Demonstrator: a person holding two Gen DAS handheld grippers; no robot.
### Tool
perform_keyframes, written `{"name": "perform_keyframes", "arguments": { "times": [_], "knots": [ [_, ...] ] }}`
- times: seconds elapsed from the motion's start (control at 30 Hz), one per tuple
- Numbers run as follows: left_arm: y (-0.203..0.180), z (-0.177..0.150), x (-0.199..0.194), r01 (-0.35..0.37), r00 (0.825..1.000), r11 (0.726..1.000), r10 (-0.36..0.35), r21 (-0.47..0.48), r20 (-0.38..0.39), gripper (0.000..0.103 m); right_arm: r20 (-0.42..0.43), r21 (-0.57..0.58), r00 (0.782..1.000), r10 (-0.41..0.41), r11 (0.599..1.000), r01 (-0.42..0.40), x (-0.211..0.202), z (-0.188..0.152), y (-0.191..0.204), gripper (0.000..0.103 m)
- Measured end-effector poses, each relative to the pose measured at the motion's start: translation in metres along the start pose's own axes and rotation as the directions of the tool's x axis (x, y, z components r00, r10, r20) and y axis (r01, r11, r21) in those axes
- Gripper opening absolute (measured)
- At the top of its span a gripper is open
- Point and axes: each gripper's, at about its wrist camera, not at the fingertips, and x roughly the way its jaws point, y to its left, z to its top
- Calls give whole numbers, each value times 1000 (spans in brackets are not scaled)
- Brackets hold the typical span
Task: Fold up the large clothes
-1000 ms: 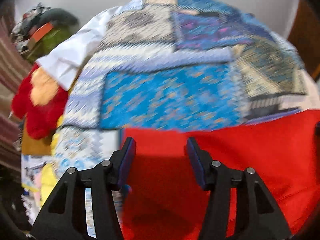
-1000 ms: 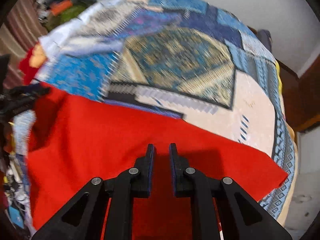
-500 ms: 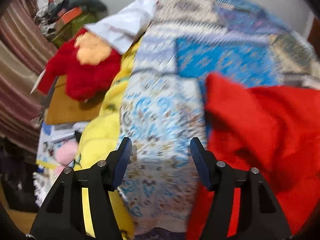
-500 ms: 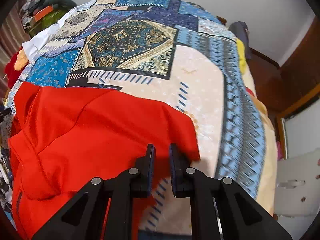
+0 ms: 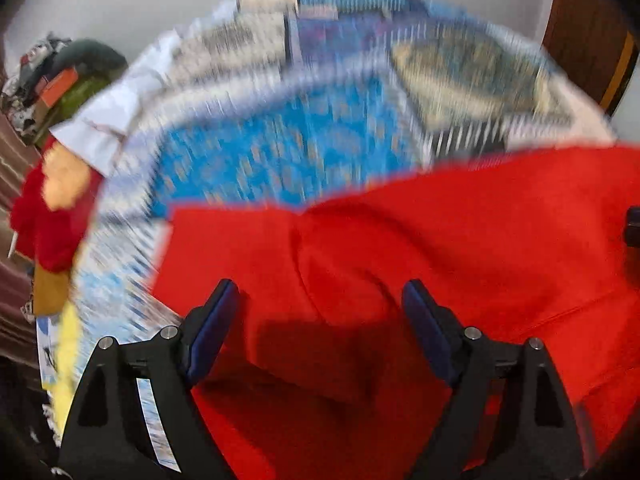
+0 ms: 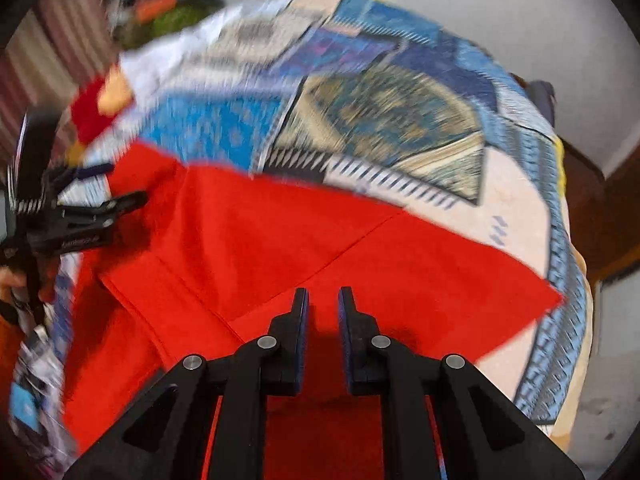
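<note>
A large red garment (image 5: 440, 248) lies spread on a patchwork bedspread (image 5: 280, 152), with a seam and soft folds across it. My left gripper (image 5: 320, 286) hovers over the garment's left part. Its jaws are opening wide and no cloth sits between the pads. From the right wrist view the left gripper (image 6: 120, 184) shows at the garment's (image 6: 280, 240) left edge. My right gripper (image 6: 322, 292) stands over the garment's near middle, shut to a narrow slit, and no cloth shows pinched in it. Both views are blurred by motion.
A red and orange plush toy (image 5: 48, 216) and a white cloth (image 5: 108, 120) lie at the bed's left side. A heap of belongings (image 5: 68, 80) is at the back left. A dark wooden panel (image 5: 588, 32) stands at the right. A hand (image 6: 12, 280) holds the left gripper.
The left view has swung from the bed's left side back over the red garment, and its jaws stand wider. The right view has shifted left along the garment, jaws unchanged.
</note>
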Motion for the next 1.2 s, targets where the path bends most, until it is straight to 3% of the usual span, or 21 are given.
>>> {"name": "perform_keyframes", "arguments": {
  "times": [0.1,0.17,0.3,0.4,0.53,0.57,0.63,0.67,0.7,0.77,0.87,0.93,1.1,1.2],
  "knots": [
    [-3,-25,16,-9,999,1000,9,20,-31,85,-82,-104,990,-112,989,104,34,-14,14,10],
    [1,-38,12,9,1000,1000,-9,1,-8,85,-47,-145,990,-129,982,121,34,-25,14,10],
    [5,-57,8,26,999,1000,-25,8,-34,85,-34,-159,983,-182,972,174,28,-36,8,10],
    [8,-75,6,-15,999,1000,16,12,-38,89,-29,-173,968,-250,955,241,25,-44,4,11],
    [30,-92,0,26,998,997,-30,-69,-54,89,-8,-207,946,-325,926,316,20,-56,0,11],
    [30,-95,0,16,998,998,-19,-54,-58,89,-8,-206,943,-333,923,324,18,-58,-2,12],
    [17,-110,0,-71,994,996,75,62,-73,89,-9,-204,934,-356,916,347,16,-62,-10,19],
    [9,-117,0,-101,992,988,110,118,-67,89,-4,-200,932,-362,914,354,15,-64,-13,32],
    [1,-126,-3,-131,989,976,141,174,-44,90,9,-189,926,-377,909,372,12,-66,-19,58],
    [-3,-134,-10,-150,987,967,159,208,-26,90,38,-148,898,-438,887,438,7,-68,-33,93],
    [7,-138,-21,-129,990,972,138,196,-34,89,-12,-17,949,-316,949,316,-3,-76,-70,95],
    [22,-134,-35,-132,991,979,136,154,-12,89,-12,64,966,-260,963,260,-12,-83,-88,95],
    [73,-92,-69,-67,995,997,70,-40,76,90,49,202,987,-156,969,143,-41,-91,-117,95],
    [102,-54,-68,4,994,987,14,-160,109,96,96,266,991,-99,961,70,-51,-86,-128,95]
  ]
}}
